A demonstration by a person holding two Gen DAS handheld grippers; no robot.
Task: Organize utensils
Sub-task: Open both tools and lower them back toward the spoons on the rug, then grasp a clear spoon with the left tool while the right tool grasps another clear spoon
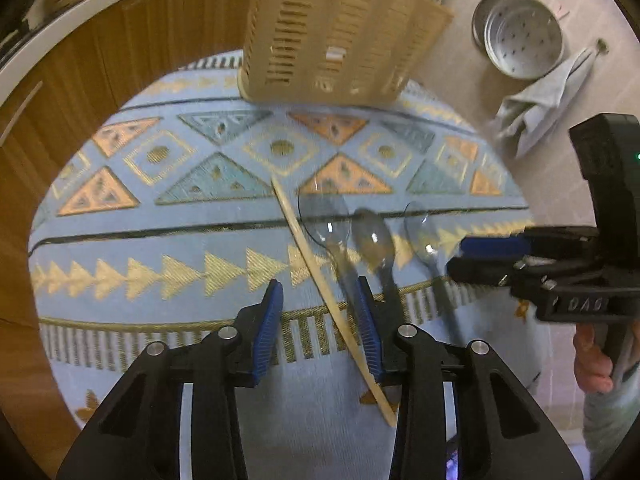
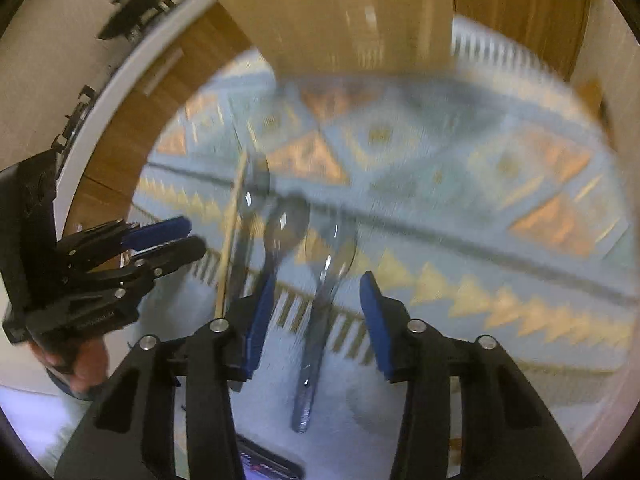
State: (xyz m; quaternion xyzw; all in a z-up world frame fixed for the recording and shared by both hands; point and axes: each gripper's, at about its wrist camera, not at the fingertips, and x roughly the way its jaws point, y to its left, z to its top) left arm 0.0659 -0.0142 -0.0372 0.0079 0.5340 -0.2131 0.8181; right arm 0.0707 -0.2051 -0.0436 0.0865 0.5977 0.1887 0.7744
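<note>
We hold our left gripper (image 1: 320, 292) over a blue patterned cloth (image 1: 160, 240), and its blue pads stand apart with only cloth and a thin wooden stick (image 1: 320, 280) between them, nothing pinched. Our right gripper (image 2: 316, 292) also has its pads apart, and a clear plastic spoon (image 2: 326, 276) lies on the cloth between them, untouched. Two more clear spoons (image 1: 374, 240) lie just beside it. A tan slotted basket (image 1: 340, 32) stands at the far edge. The raised letters on the right gripper are too blurry to read.
</note>
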